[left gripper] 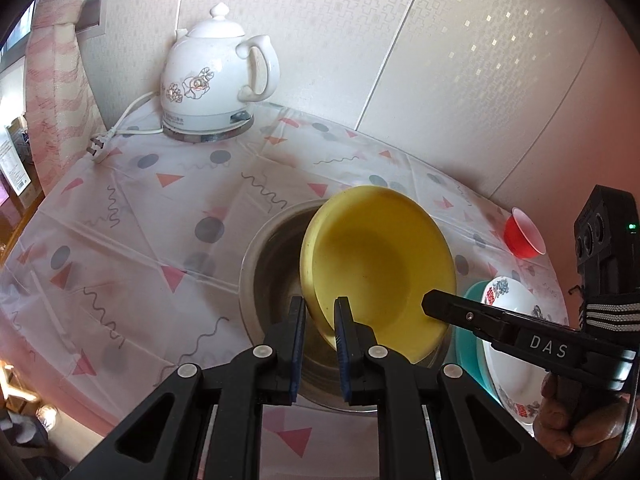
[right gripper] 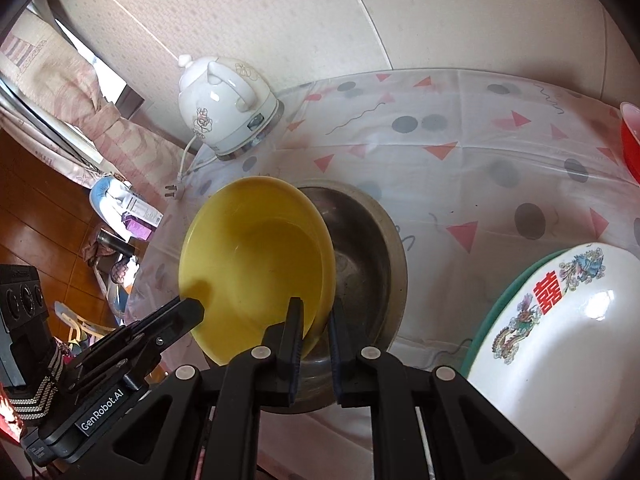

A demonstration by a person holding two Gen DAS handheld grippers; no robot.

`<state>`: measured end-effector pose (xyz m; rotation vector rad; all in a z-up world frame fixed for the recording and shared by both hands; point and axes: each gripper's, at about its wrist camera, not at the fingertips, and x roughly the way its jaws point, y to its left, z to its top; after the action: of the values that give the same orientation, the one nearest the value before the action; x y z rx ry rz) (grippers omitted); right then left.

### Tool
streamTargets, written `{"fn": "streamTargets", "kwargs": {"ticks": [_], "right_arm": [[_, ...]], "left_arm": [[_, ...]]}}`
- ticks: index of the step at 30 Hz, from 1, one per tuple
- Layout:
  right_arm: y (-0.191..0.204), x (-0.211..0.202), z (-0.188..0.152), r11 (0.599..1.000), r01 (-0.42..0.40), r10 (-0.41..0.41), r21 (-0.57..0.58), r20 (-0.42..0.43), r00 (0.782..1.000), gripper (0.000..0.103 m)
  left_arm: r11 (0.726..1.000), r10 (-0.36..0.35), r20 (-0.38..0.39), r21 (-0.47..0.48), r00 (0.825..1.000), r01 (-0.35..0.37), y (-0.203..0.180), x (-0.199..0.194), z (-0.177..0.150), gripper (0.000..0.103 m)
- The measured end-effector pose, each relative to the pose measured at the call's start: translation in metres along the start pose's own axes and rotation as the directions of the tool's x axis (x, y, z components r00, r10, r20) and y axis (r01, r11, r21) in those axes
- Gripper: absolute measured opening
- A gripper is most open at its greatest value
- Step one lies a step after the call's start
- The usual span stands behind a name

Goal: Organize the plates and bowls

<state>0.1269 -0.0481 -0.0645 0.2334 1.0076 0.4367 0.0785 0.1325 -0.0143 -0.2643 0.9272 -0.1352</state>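
Item 1. White ceramic electric kettle (left gripper: 218, 76) with floral print, set well beyond and to the left of the left claw (left gripper: 320, 320), on a table under a translucent patterned plastic cloth (left gripper: 140, 220). No part in the task is apparent.

Item 2. Round stainless-steel basin (left gripper: 272, 248), resting on the cloth directly ahead of and beneath both claws.

Item 3. Shallow yellow plastic bowl (left gripper: 380, 256), tilted steeply on edge over the basin. Its near rim is pinched by the left claw; the opposite part of the rim is pinched by the right claw (right gripper: 316, 320). Both sets of jaws are pressed nearly together on the thin rim. Whether the bowl's lower edge touches the basin cannot be told.

Item 4. White enamel bowl with red characters and a dragon motif (right gripper: 560, 340), nested in a teal-rimmed dish (right gripper: 500, 300), just to the right of the right claw.

Item 5. Small red plastic bowl (left gripper: 524, 236), farther right, standing apart.

Status. The white-in-teal pair is judged already stacked. The yellow bowl is in hand, apparently bound for the basin; the red bowl remains unsorted.
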Motion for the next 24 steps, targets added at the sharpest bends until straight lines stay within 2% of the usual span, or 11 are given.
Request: {"fn": "streamTargets", "kwargs": {"ticks": [14, 24], "right_arm": [[0.002, 0.017, -0.003, 0.997, 0.067, -0.069, -0.042, -0.051, 0.996, 0.014], [0.004, 0.021, -0.001, 0.994, 0.089, -0.092, -0.064, -0.050, 0.995, 0.016]], "left_arm": [[1.000, 0.019, -0.075, -0.021, 0.997, -0.021, 0.009, 0.022, -0.007, 0.015], [0.999, 0.030, -0.080, -0.017, 0.996, -0.031, 0.011, 0.028, -0.005, 0.015]]}}
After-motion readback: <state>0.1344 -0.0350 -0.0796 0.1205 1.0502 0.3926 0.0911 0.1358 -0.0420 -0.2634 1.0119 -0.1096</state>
